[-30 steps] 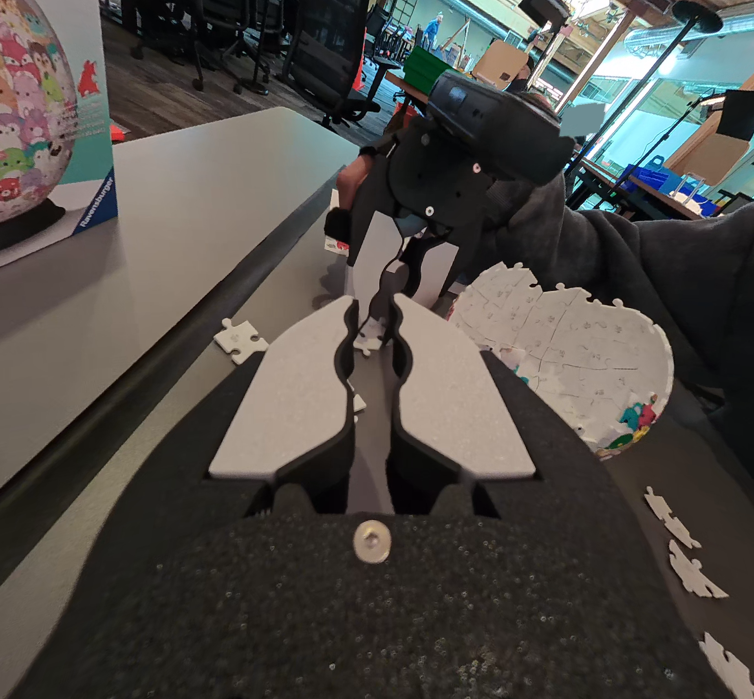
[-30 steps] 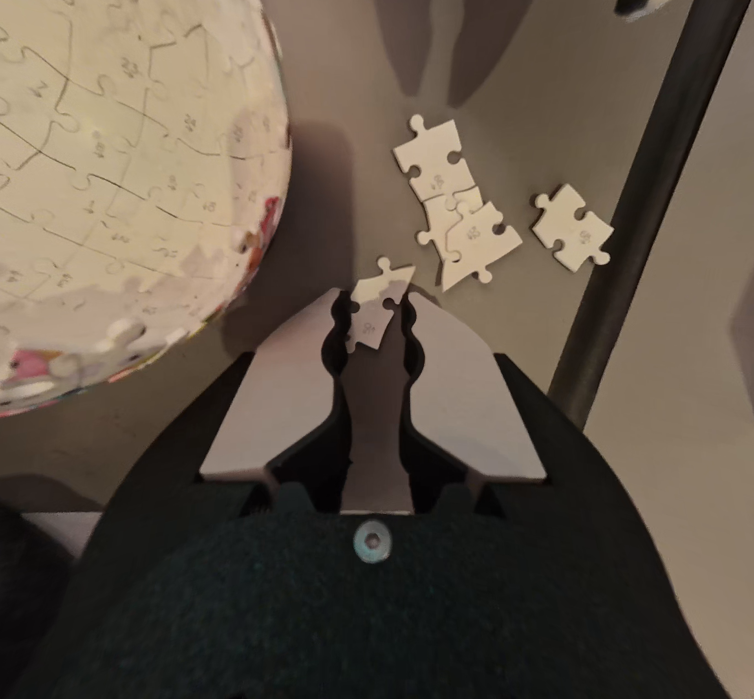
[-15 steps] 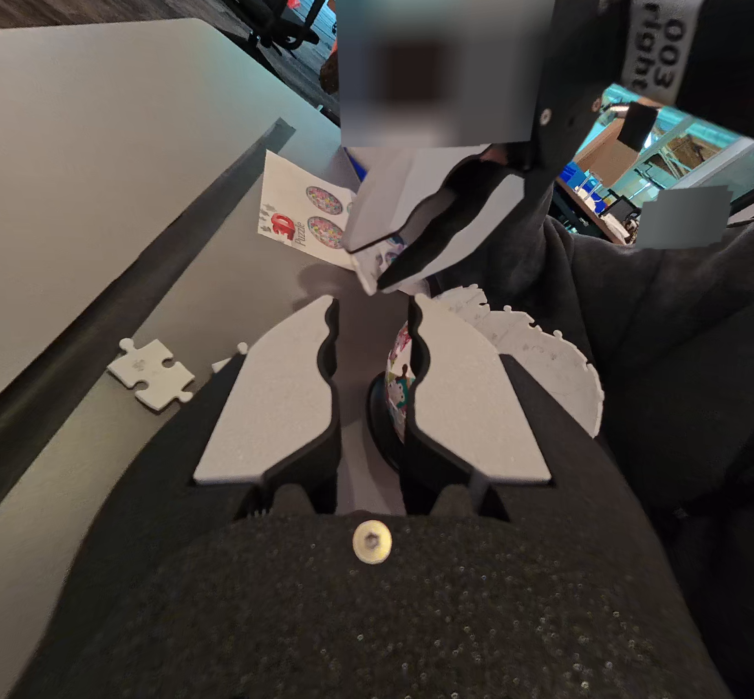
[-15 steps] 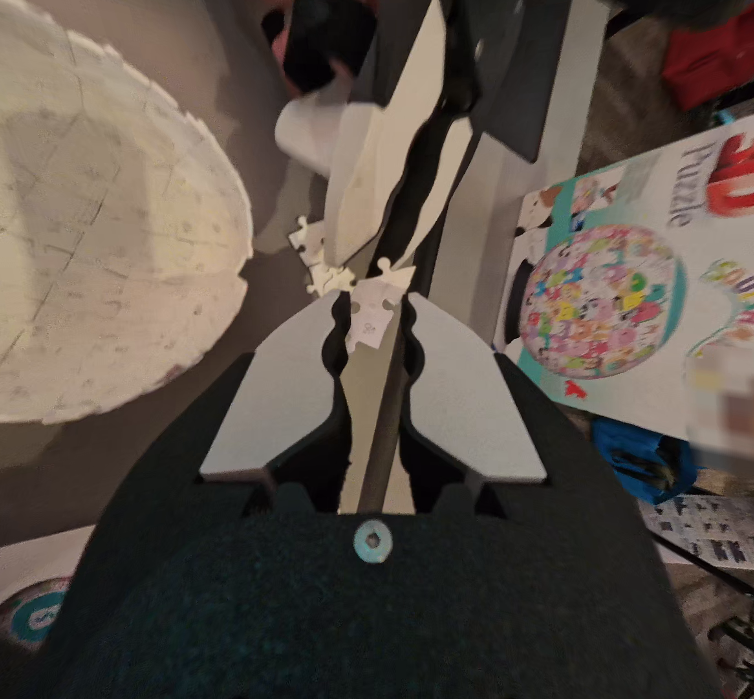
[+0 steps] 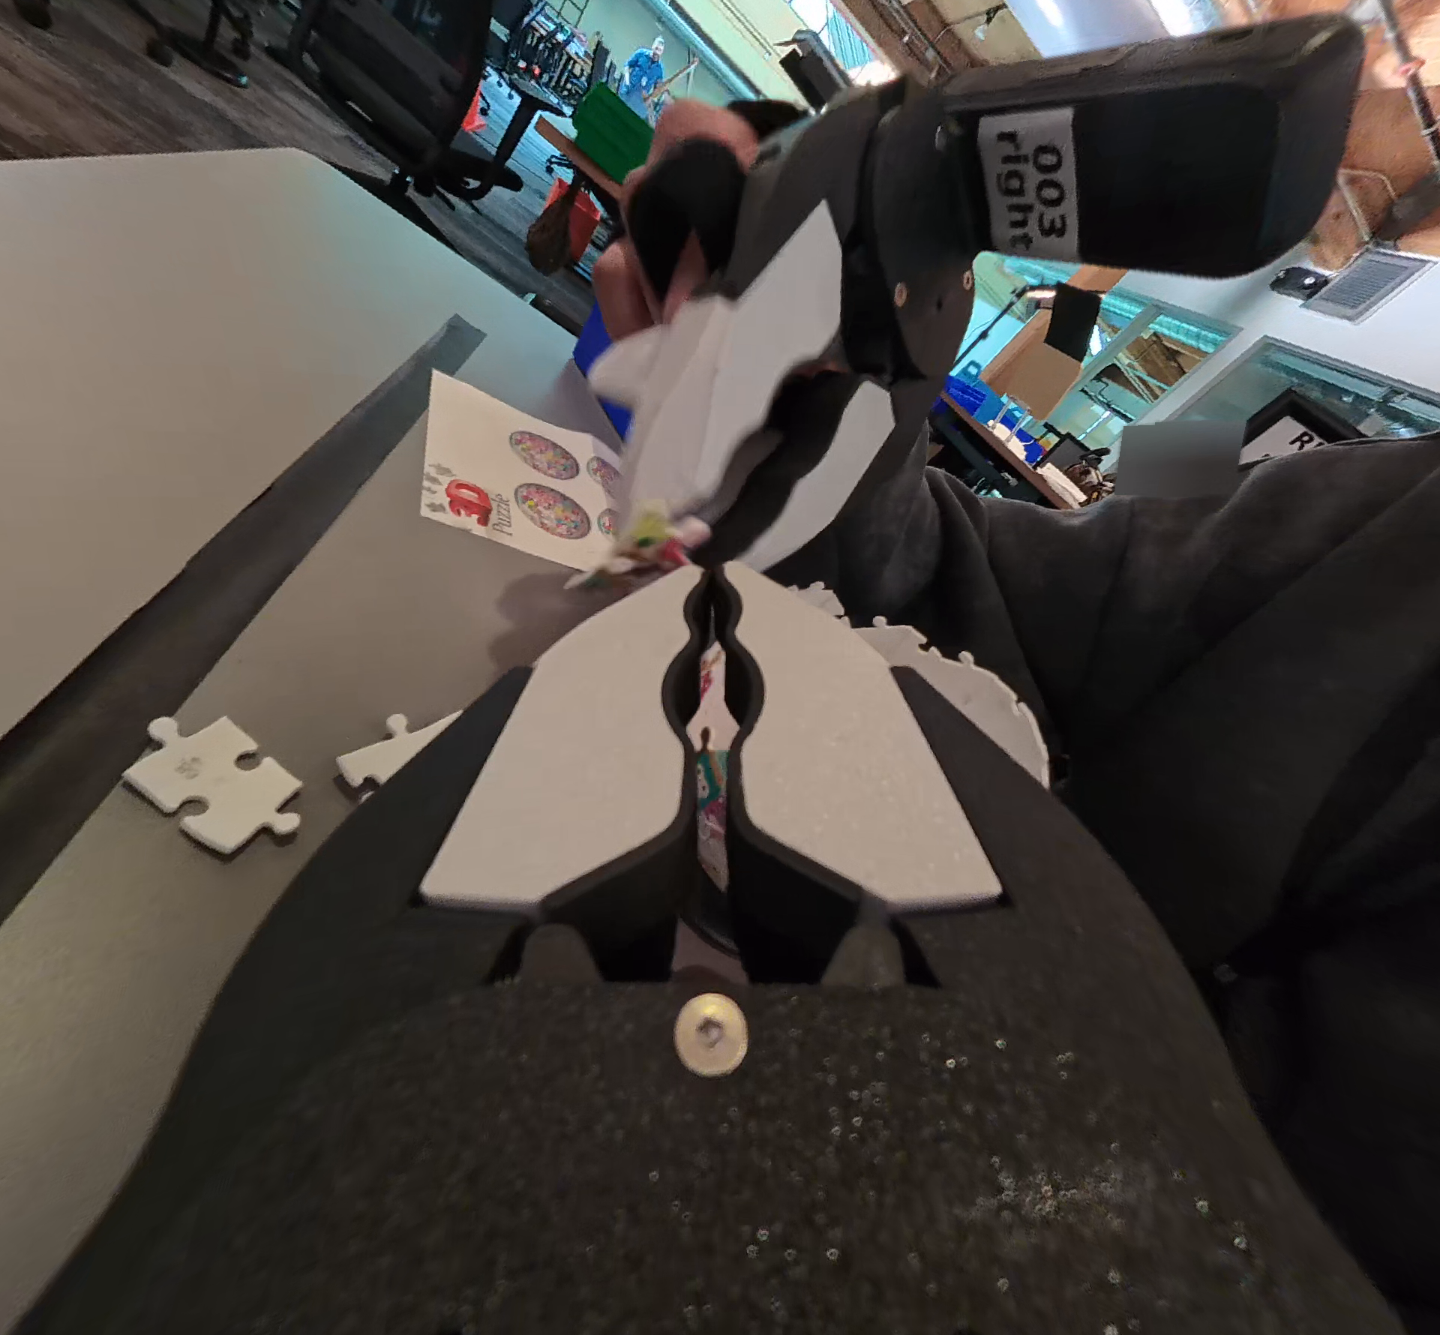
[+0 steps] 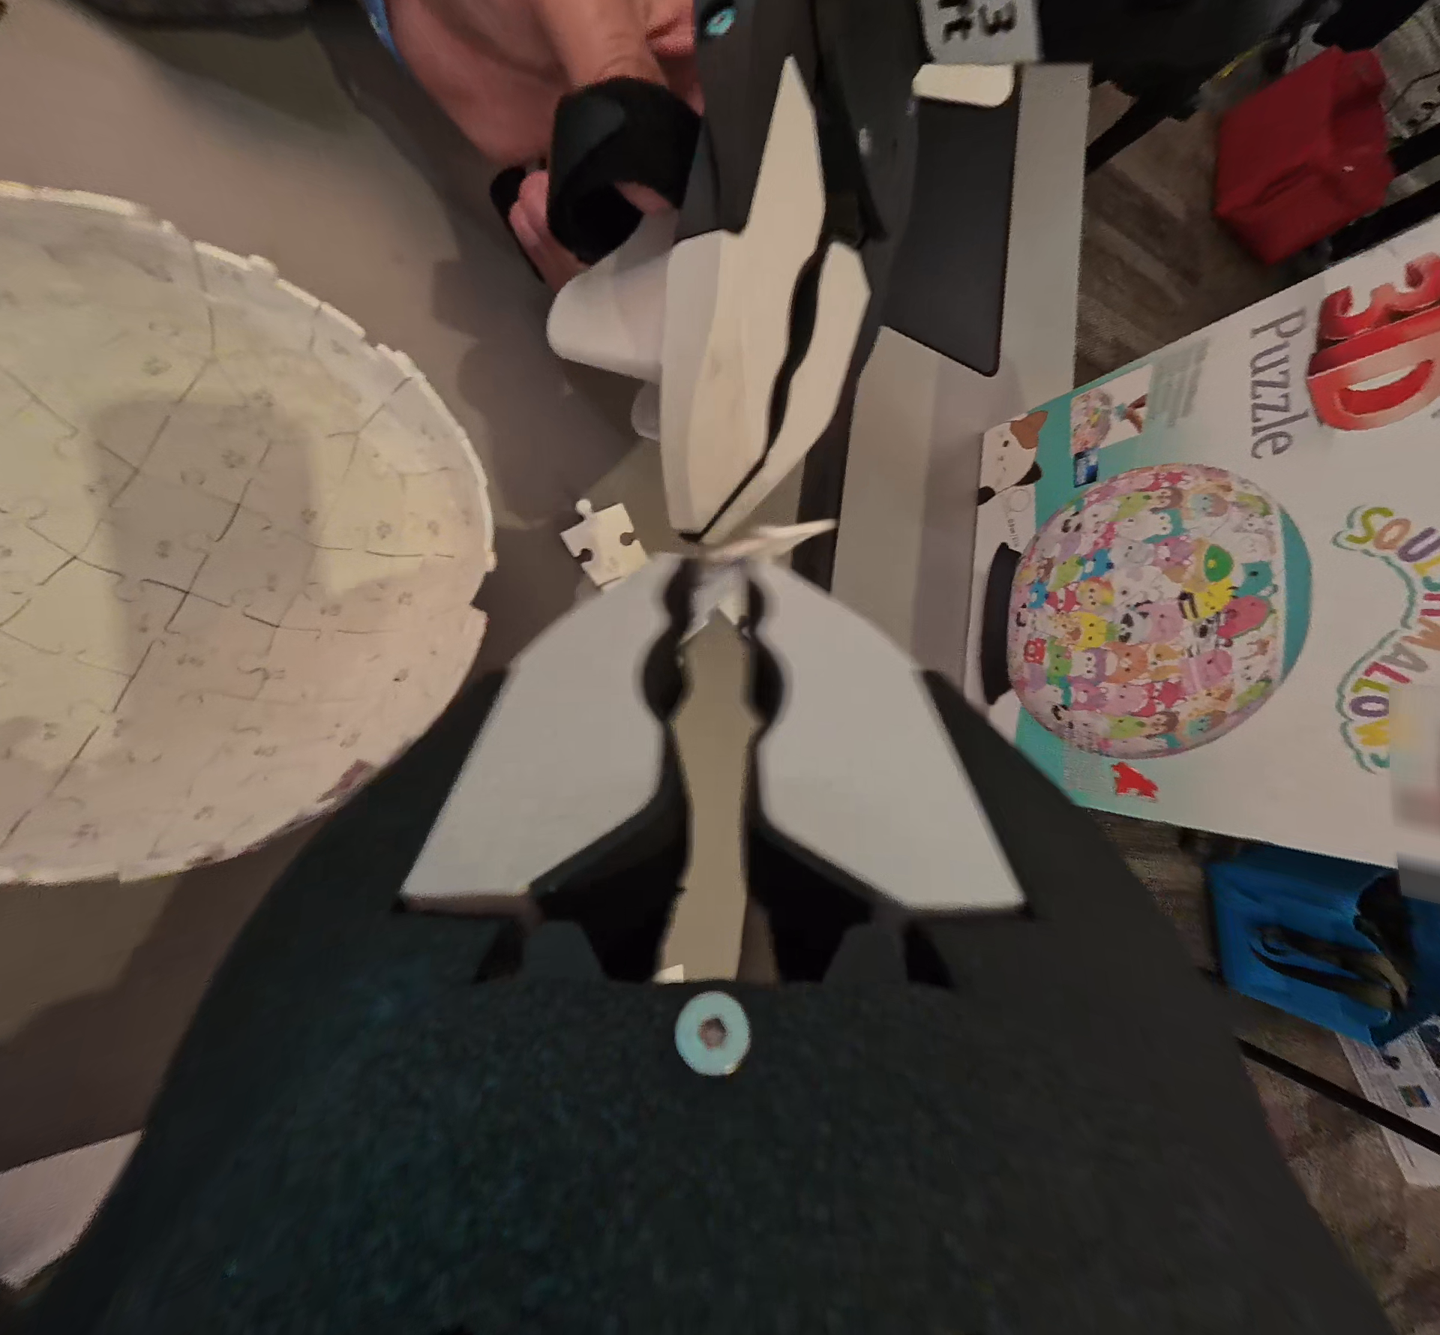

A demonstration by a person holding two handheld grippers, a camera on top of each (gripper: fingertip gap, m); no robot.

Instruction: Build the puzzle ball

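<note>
The half-built puzzle ball (image 6: 195, 557) lies as a white shell, hollow side up, on the grey table; its toothed rim also shows in the left wrist view (image 5: 974, 690). My right gripper (image 6: 713, 581) is shut on a small puzzle piece (image 6: 721, 600), held in the air above the table. My left gripper (image 5: 709, 585) meets it tip to tip, jaws closed, pinching the same piece (image 5: 647, 538), whose coloured face shows there. In the right wrist view the left gripper (image 6: 693, 530) comes in from above.
Loose white pieces lie on the table (image 5: 214, 783) (image 5: 390, 752) (image 6: 608, 542). The puzzle box (image 6: 1208, 557) stands at the right and a printed leaflet (image 5: 514, 472) lies behind. A dark gap (image 5: 234, 596) splits the two tabletops. A blue bag (image 6: 1309, 931) is on the floor. Less than 4 cm separates the two grippers' tips.
My right gripper lifted the piece off the table and brought it up to the left gripper. My left gripper, open half a second ago, has closed at the piece.
</note>
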